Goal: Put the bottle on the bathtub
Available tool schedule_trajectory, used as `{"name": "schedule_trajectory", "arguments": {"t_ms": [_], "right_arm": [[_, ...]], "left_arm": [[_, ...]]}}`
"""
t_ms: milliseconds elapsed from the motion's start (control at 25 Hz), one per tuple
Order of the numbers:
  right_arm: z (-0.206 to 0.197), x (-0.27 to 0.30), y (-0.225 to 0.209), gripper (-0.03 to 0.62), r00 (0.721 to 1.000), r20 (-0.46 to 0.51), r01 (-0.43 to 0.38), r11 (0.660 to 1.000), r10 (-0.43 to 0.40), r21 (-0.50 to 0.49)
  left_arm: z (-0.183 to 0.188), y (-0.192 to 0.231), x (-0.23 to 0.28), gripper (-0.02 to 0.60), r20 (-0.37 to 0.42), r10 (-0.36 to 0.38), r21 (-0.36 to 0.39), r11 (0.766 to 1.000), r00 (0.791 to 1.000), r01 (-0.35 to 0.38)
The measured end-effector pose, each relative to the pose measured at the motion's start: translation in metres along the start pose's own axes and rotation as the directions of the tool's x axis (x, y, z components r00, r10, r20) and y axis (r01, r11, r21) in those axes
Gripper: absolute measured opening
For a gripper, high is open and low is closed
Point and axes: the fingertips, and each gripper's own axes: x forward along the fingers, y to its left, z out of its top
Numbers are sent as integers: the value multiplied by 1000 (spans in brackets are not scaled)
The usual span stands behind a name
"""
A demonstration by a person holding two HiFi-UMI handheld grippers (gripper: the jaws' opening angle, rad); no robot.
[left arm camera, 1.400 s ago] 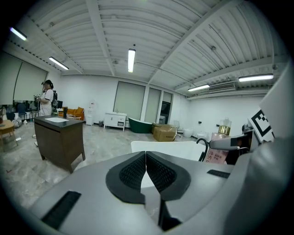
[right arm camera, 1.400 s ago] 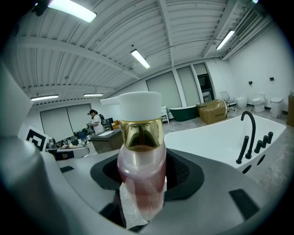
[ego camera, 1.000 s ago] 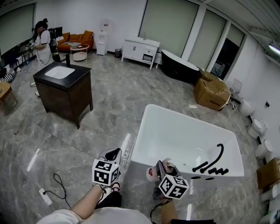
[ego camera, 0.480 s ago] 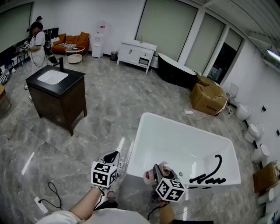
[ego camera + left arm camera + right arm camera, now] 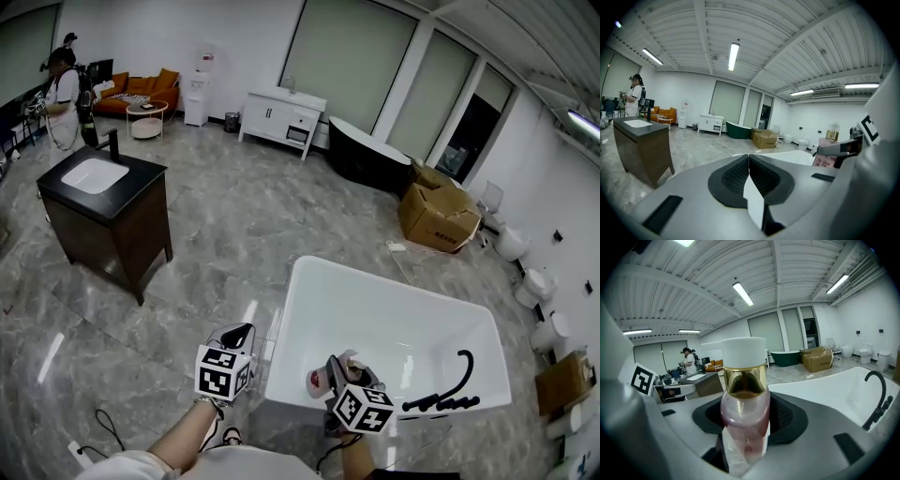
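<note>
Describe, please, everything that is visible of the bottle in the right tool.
The bottle has a translucent pink body, seemingly glass or clear plastic, a shiny gold collar and a white cap. It stands upright between the jaws of the right tool, whose dark pads press on its sides; nothing else touches it. It is held in the air at the near end of the white bathtub, not yet set on it.

Three cams: head view plus two gripper views.
Head cam's high, tilted steeply down, bathtub [image 5: 375, 319] lower centre. Gripper cams ride low, right behind my jaws, facing fwd approx level. All three share bathtub, dark vanity [image 5: 103, 216], cardboard box [image 5: 436, 214].
</note>
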Motion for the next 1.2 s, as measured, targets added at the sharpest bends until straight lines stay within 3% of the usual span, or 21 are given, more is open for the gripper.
{"name": "schedule_trajectory", "arguments": {"t_ms": [320, 560, 960, 1200], "right_arm": [[20, 45, -5, 236, 1000, 22, 20, 999, -21, 27], [18, 57, -8, 236, 1000, 7, 12, 999, -12, 35], [-24, 72, -7, 236, 996, -86, -19, 998, 24, 64], [-50, 72, -18, 236, 992, -125, 1, 997, 10, 82]], "left_arm": [[12, 22, 46, 17, -14, -28, 13, 1000, 1000, 28], [-5, 16, 66, 17, -65, -42, 5, 999, 997, 43], [-51, 16, 63, 17, -177, -27, -6, 1000, 984, 26], [-73, 2, 66, 17, -225, -54, -1, 998, 973, 55]]}}
